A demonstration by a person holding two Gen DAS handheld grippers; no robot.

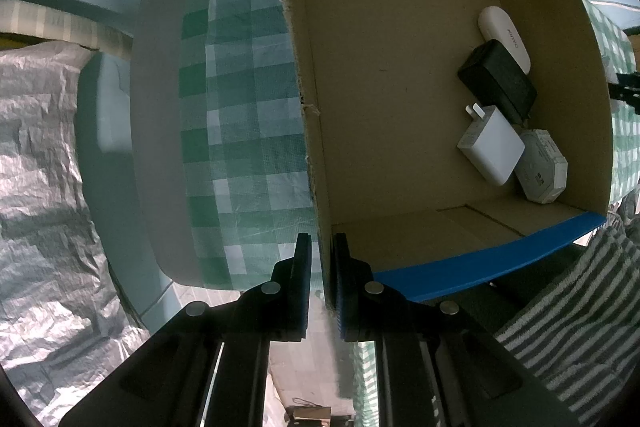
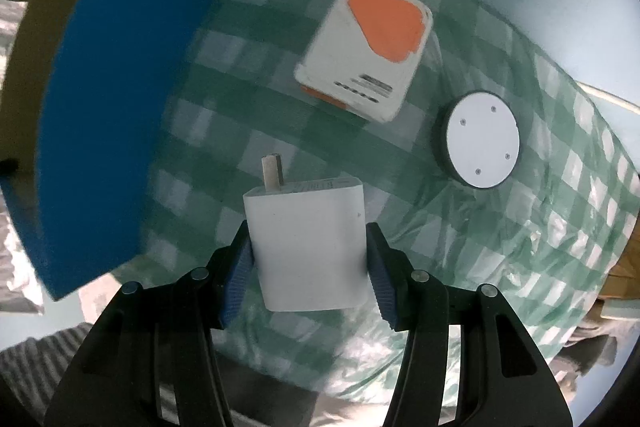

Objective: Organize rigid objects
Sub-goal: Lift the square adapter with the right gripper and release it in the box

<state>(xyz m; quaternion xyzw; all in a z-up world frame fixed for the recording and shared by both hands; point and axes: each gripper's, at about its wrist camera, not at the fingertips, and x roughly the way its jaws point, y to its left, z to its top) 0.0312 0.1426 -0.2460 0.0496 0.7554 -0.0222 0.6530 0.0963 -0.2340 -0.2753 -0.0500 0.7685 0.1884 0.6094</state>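
Observation:
My left gripper (image 1: 322, 247) points straight down and is shut on the near left wall of an open cardboard box (image 1: 400, 87) with a blue outside. At the right end of the box lie a white oval case (image 1: 505, 39), a black adapter (image 1: 498, 79), a white plug charger (image 1: 491, 147) and a grey-white square device (image 1: 542, 167). My right gripper (image 2: 308, 227) is shut on another white charger (image 2: 308, 259), prongs pointing away, held above the checked cloth. The box's blue wall (image 2: 120, 107) stands to its left.
On the green-and-white checked cloth (image 2: 520, 247) lie an orange-and-white device (image 2: 368, 51) and a round white disc with a dark rim (image 2: 482, 143). Crinkled silver sheeting (image 1: 40, 167) lies left of the table. Striped fabric (image 1: 568, 307) shows at the near right.

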